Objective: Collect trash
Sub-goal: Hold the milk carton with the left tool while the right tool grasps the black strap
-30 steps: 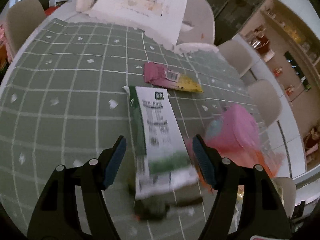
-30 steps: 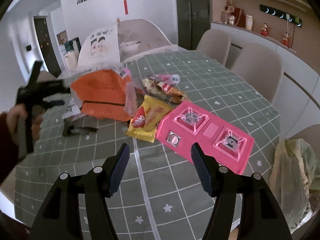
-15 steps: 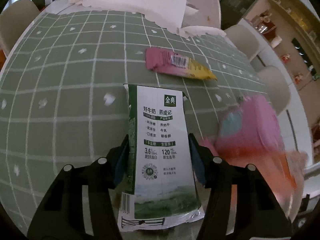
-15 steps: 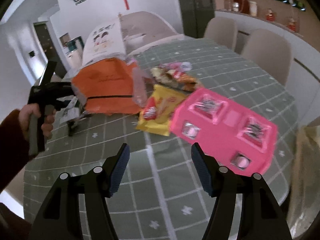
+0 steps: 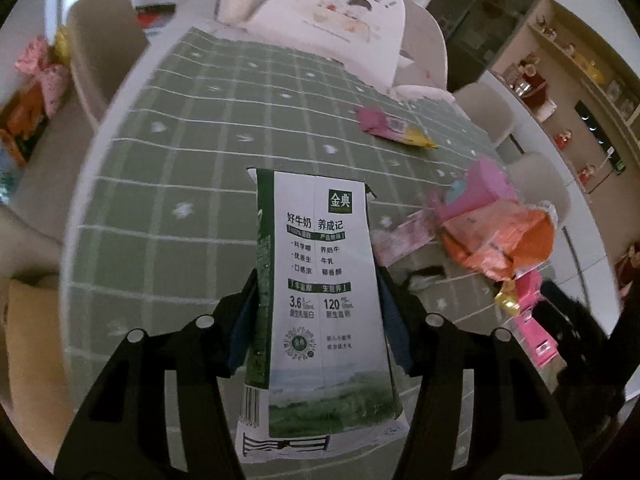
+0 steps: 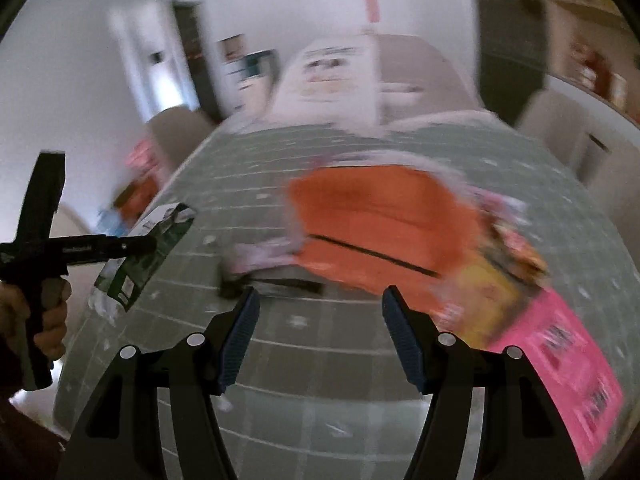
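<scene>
you've closed your left gripper onto the milk carton, which a second ago lay loose on the green checked tablecloth, and lifted it clear. your right gripper has swung left off the pink tray; the orange bag now lies ahead of it, blurred.

Both tools share one build. The left gripper and right gripper have matte black, angular arms with slotted cut-outs, round silver screw heads at the joints, and ribbed dark-blue pads on the fingers. From the side, the left one shows a black pistol handle with small white lettering. A dark sleeve covers the wrist.
</scene>
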`<action>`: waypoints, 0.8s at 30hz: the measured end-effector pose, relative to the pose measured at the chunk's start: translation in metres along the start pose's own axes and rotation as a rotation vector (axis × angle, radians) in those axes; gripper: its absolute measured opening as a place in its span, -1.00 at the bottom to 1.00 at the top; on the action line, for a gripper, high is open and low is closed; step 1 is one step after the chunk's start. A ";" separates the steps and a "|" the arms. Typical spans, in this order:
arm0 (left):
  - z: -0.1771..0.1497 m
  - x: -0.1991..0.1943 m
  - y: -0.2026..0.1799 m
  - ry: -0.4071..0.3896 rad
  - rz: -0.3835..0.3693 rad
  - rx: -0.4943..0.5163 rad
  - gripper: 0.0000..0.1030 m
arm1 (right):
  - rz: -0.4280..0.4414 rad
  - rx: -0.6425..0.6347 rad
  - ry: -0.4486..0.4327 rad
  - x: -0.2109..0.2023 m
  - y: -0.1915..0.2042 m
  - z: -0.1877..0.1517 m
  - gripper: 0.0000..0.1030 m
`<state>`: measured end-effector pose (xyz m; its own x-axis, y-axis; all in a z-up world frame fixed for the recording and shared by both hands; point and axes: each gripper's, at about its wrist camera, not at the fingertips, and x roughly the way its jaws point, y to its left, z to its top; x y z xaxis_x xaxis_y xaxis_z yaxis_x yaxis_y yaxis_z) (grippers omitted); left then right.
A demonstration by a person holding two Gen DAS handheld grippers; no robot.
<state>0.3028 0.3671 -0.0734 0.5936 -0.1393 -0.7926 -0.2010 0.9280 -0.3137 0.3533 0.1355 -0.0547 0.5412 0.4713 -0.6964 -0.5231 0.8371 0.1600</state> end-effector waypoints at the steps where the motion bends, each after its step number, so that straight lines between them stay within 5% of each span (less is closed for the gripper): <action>1: -0.005 -0.006 0.003 -0.009 0.021 0.008 0.03 | 0.033 -0.053 0.009 0.012 0.015 0.001 0.17; 8: -0.029 -0.024 0.013 -0.010 0.067 0.033 0.03 | 0.059 -0.293 0.110 0.084 0.068 0.003 0.17; 15: -0.037 -0.036 0.018 -0.028 0.043 0.030 0.03 | 0.069 -0.248 0.199 0.129 0.064 0.017 0.17; 19: -0.037 -0.036 0.019 -0.027 0.009 0.019 0.03 | 0.112 -0.177 0.226 0.126 0.056 0.016 -0.33; 24: -0.035 -0.028 0.011 -0.011 -0.025 0.033 0.03 | 0.055 -0.133 0.236 0.102 0.046 -0.002 -0.43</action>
<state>0.2568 0.3690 -0.0728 0.6066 -0.1592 -0.7789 -0.1603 0.9352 -0.3159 0.3829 0.2214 -0.1196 0.3494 0.4246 -0.8353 -0.6377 0.7609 0.1200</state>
